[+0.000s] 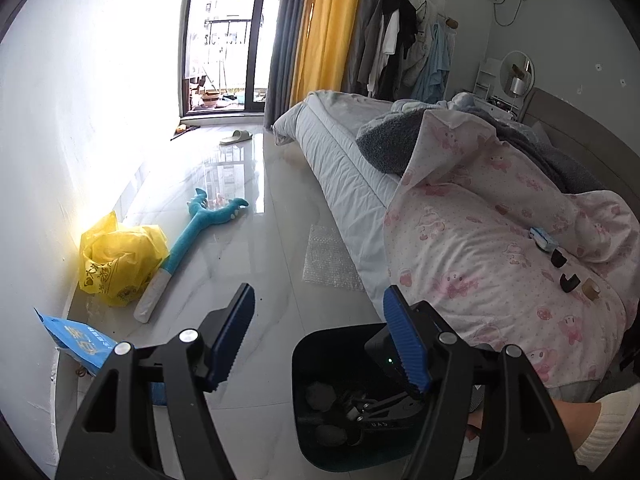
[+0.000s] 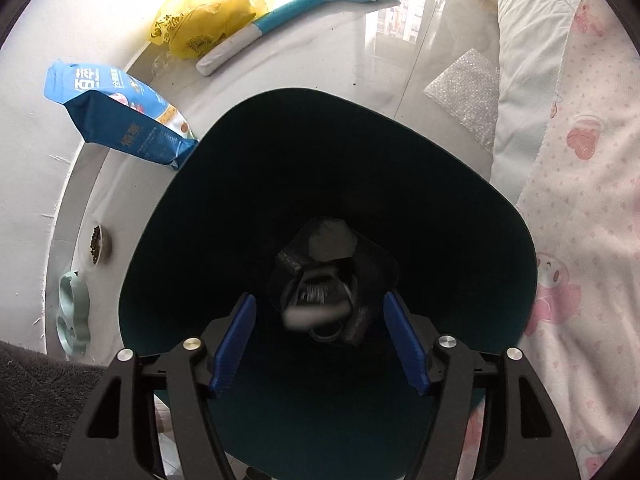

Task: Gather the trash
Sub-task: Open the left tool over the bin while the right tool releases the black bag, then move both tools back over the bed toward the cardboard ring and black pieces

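Trash lies at the bottom of a dark teal plastic bin [image 2: 460, 208] that stands on the glossy pale tile floor [image 1: 256, 248] just beside the bed: several dark crumpled pieces [image 2: 330, 240], and above them a pale blurred object [image 2: 316, 314] that I cannot identify. The right gripper [image 2: 320, 344] points straight down into the bin's mouth, its blue ribbed pads [image 2: 236, 344] standing moderately apart with nothing pressed between them; the blurred object sits in the gap ahead of the pads, clear of both. The left gripper [image 1: 320, 344] is tilted down toward the floor in front of the bin, its blue pads likewise partly spread and empty. In the left wrist view the right gripper's black body reaches into the bin, with a hand in a cream knit cuff [image 1: 600, 420] at the right edge.

A pink-printed white quilt [image 1: 500, 248] hangs over the bed edge, carrying a few small dark objects [image 1: 564, 272]. On the floor lie a sheet of bubble wrap [image 1: 328, 260], a crumpled yellow plastic bag [image 1: 116, 256] by the wall, a teal plush toy with a white handle [image 1: 188, 240] touching it, and a blue printed pouch [image 2: 120, 116] close to the bin. A small bowl of dark kibble [image 2: 97, 245] and a pale green double dish [image 2: 72, 312] sit near the wall.
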Available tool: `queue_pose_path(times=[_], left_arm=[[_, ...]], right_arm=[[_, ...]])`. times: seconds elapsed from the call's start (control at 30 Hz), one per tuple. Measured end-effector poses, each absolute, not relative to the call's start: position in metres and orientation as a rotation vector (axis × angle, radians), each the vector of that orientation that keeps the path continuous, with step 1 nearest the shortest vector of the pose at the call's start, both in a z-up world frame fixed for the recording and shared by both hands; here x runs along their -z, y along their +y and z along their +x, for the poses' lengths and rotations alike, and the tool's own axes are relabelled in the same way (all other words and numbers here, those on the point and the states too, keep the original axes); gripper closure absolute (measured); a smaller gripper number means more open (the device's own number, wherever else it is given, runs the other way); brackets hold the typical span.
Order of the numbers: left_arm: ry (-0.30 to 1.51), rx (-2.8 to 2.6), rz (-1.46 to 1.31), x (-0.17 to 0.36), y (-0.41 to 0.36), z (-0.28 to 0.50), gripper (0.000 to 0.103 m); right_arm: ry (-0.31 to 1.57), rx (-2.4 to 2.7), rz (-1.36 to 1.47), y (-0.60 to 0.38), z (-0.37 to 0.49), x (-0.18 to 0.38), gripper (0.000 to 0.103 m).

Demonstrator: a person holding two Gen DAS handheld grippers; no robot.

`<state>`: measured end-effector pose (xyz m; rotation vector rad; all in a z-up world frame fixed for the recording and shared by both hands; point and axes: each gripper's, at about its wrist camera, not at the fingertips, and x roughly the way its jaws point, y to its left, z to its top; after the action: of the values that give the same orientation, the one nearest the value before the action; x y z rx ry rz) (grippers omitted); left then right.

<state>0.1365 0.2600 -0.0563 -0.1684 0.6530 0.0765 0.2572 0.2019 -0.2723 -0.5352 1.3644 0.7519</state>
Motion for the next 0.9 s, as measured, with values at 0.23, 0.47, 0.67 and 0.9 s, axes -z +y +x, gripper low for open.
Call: queue_pose_path(times=[0.23,0.47,0.67,0.9], left_arm=[[0.590,-0.105,-0.156,0.038,0.256,0.135,0.034],[0.565,-0.108,-0.159,0.029,0.245,0.143,0.033],[0.563,-0.119,-0.167,0.024,0.238,0.154,0.032],[0.556,-0.111,-0.182,0.017,0.218,0.167,0.027]], right_arm=[[1.333,-0.767,-0.518,0.194,0.252,0.259,0.033],[1.242,-0.826,-0.424,0.181,0.254,0.224,0.033],[1.114,-0.872,-0.357,0.164,0.250,0.184,0.032],[0.976,-0.867,-0.317,0.135,0.250,0.139,0.031]])
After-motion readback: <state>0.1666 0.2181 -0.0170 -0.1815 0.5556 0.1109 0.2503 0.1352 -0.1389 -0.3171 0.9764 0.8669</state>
